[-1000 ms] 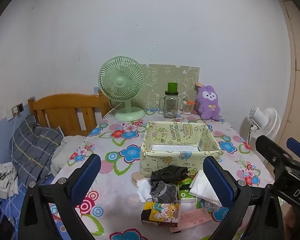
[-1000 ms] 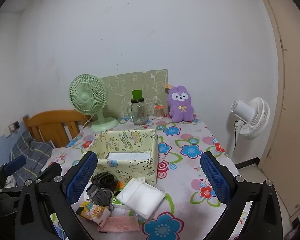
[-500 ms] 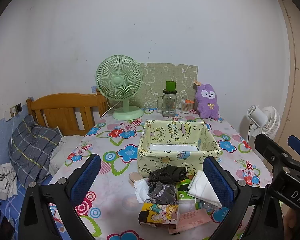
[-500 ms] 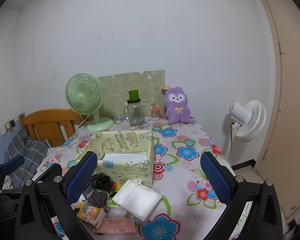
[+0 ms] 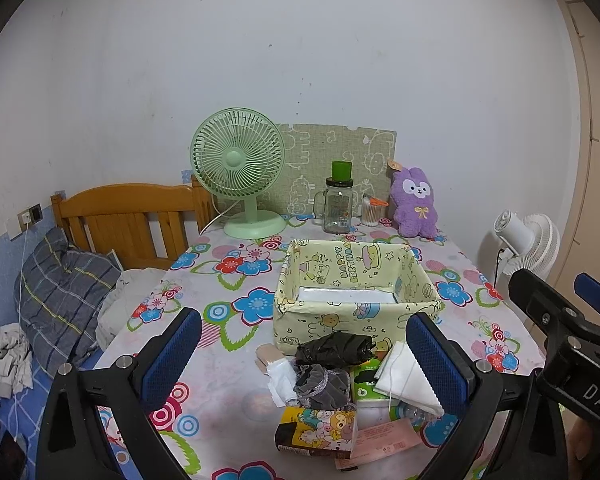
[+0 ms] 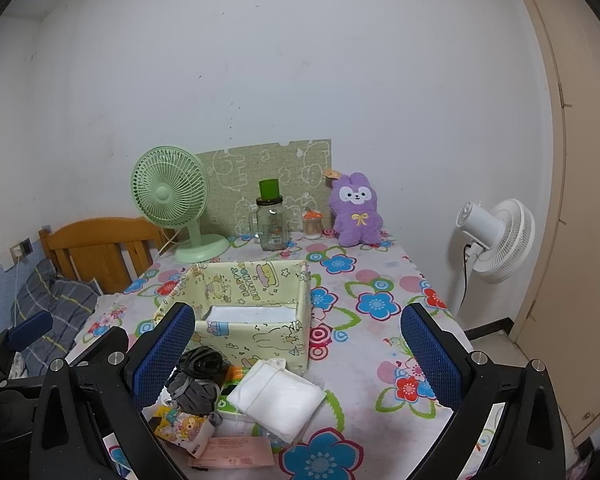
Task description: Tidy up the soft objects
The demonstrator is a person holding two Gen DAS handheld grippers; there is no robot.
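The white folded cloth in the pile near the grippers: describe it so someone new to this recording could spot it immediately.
Start at the yellow cartoon-print fabric box in the middle of the floral table. A small heap of items lies just in front of its near wall. The white folded cloth is on the right side of that heap, partly over a green packet; it is the only plain white flat pad there, beside dark grey and black bundles.
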